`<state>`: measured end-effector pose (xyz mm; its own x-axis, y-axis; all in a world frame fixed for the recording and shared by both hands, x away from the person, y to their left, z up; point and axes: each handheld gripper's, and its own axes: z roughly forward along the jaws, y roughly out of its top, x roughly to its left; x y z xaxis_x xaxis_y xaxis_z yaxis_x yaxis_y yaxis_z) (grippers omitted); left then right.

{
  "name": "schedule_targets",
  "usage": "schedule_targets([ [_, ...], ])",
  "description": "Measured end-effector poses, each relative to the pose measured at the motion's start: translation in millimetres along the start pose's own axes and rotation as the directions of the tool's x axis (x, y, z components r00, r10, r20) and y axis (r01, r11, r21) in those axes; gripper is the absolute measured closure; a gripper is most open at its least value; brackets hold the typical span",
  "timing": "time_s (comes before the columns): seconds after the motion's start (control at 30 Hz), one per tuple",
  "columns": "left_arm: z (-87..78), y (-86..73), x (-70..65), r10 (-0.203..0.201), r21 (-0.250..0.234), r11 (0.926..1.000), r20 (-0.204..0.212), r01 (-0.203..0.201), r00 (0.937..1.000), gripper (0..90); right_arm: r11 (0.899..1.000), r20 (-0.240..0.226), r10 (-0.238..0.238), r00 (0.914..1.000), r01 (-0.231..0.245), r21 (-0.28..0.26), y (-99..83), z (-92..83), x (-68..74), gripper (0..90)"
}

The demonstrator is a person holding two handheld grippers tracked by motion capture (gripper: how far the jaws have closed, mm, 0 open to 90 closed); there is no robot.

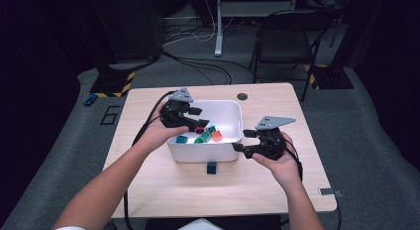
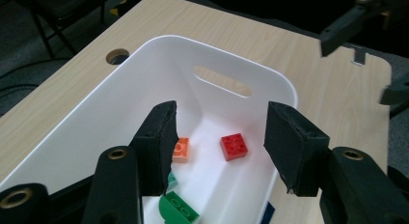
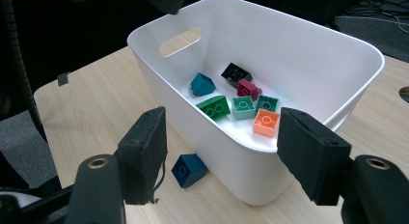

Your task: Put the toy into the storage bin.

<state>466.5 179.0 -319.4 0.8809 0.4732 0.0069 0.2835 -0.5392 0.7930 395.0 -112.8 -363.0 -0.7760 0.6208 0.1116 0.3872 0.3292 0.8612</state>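
Note:
A white bin (image 1: 204,153) stands mid-table and holds several toy bricks, among them an orange one (image 3: 266,122), a green one (image 3: 215,107), a black one (image 3: 236,73) and a dark red one (image 3: 248,89). My left gripper (image 1: 198,117) hovers over the bin's left part, open, with nothing between its pads (image 2: 156,147); below it lie a red brick (image 2: 234,147) and an orange brick (image 2: 181,149). My right gripper (image 1: 242,140) stands open just outside the bin's right front corner. A dark blue brick (image 3: 189,169) lies on the table against the bin's front wall.
The wooden table (image 1: 163,190) has a round cable hole (image 1: 241,96) behind the bin and a small metal clip (image 1: 329,192) near its front right corner. A folding chair (image 1: 287,36) and floor cables stand beyond the far edge.

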Motion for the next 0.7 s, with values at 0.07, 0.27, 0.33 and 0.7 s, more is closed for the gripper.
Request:
schedule_targets([
  [0.07,-5.6,-1.5,-6.8,0.014,-0.007,0.9999,0.009,-0.014,0.9999,45.2,1.000,0.001,0.000,1.0000,0.000,-0.001,0.1,0.0,0.3,34.4],
  [0.27,-17.0,-10.3,-24.2,0.047,-0.005,0.9989,0.026,-0.047,0.9985,45.1,1.000,0.000,0.002,1.0000,-0.002,0.002,-0.2,0.8,0.5,34.4],
  [0.33,-19.9,-14.0,-29.1,0.051,-0.004,0.9987,0.027,-0.051,0.9984,45.1,1.000,0.000,0.003,1.0000,-0.003,0.002,-0.3,1.0,0.2,34.4],
  [0.7,-22.1,-38.9,-51.0,0.062,0.021,0.9977,0.064,-0.064,0.9960,44.0,1.000,-0.002,0.003,1.0000,-0.003,0.005,-0.6,1.8,0.8,34.4],
])
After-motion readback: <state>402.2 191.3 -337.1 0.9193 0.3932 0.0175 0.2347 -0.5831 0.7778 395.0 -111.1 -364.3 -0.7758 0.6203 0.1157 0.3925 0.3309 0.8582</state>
